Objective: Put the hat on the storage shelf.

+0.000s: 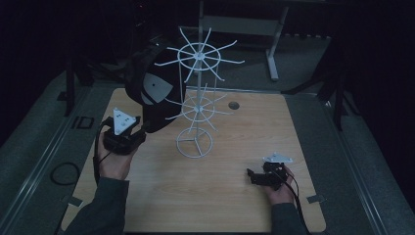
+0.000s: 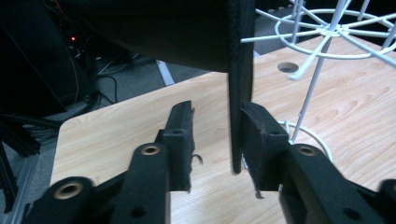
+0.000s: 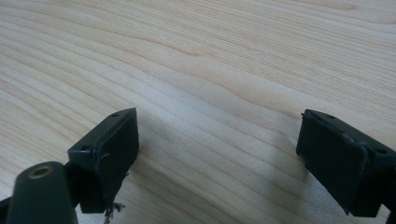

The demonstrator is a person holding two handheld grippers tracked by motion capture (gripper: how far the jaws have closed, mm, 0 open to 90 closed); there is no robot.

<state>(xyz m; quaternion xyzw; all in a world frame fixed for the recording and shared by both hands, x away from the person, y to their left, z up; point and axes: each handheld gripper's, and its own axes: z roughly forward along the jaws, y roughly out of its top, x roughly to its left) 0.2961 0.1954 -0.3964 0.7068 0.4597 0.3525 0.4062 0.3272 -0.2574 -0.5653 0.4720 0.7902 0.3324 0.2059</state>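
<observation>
Wooden table (image 1: 215, 196), pale grain, rounded corners, dark grey floor on all sides. White wire display rack (image 1: 196, 105) upright near table centre: ring base, thin central post, two tiers of radiating hooks, upper tier wider than lower. Small round cable hole (image 1: 234, 105) in the tabletop at 2 o'clock from the rack base.

Black cap (image 1: 152, 90) with a white panel hanging at 10 o'clock from the rack base, up against the left-hand hooks; whether actually hooked on, cannot tell. Left gripper (image 1: 141, 131) just below the cap, held in the left hand (image 1: 113, 164), pointing toward 1 o'clock. In the left gripper view, cap edge (image 2: 239, 84) dropping as a thin dark strip between the spread jaws, lying against the inner face of the right-hand pad (image 2: 259, 140), clear gap to the left-hand one; not pinched, jaws apart. Rack base ring just beyond the right-hand jaw.

Right gripper (image 1: 249, 175) at 4 o'clock from the rack, well apart from it, held low in the right hand (image 1: 280, 191), pointing toward 9 o'clock. In the right gripper view, jaws spread wide over bare wood, nothing between.

Open tabletop across the whole near half between the two hands, and along the right side past the rack toward the 3 o'clock edge. Left gripper near the table's left edge
</observation>
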